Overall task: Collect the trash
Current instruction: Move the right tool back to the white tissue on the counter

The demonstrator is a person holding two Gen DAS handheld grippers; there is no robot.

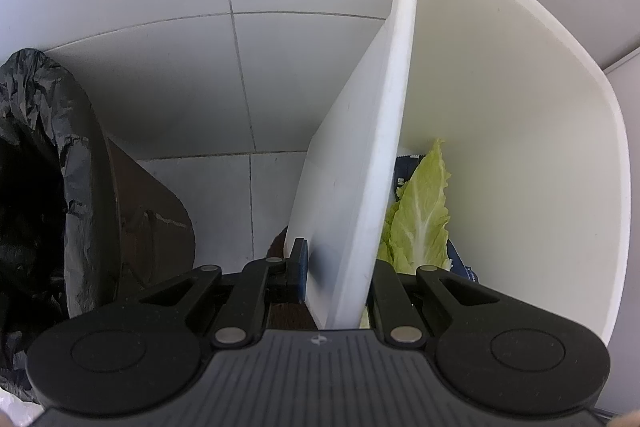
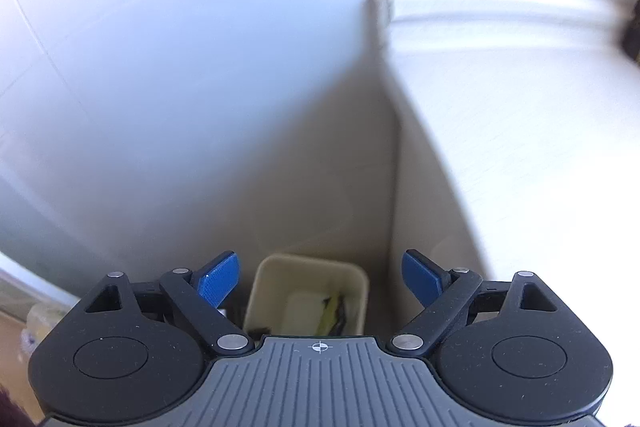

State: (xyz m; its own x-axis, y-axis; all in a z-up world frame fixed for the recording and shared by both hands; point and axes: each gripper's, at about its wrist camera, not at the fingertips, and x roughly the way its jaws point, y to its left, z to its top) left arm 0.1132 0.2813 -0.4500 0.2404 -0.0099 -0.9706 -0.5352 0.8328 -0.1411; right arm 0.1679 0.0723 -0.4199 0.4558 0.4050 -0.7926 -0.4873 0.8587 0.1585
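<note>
**White bin gripped at its wall over a tiled floor**

Pale tiled floor (image 1: 192, 75) lies under the left hand-held gripper (image 1: 336, 279), which pinches the wall of a white bin (image 1: 520, 147). Inside the bin lie a green cabbage leaf (image 1: 420, 211) and some dark packaging. A black-lined trash can (image 1: 52, 163) stands to the left. The right hand-held gripper (image 2: 320, 279) hangs spread above a small cream container (image 2: 308, 291).
</note>
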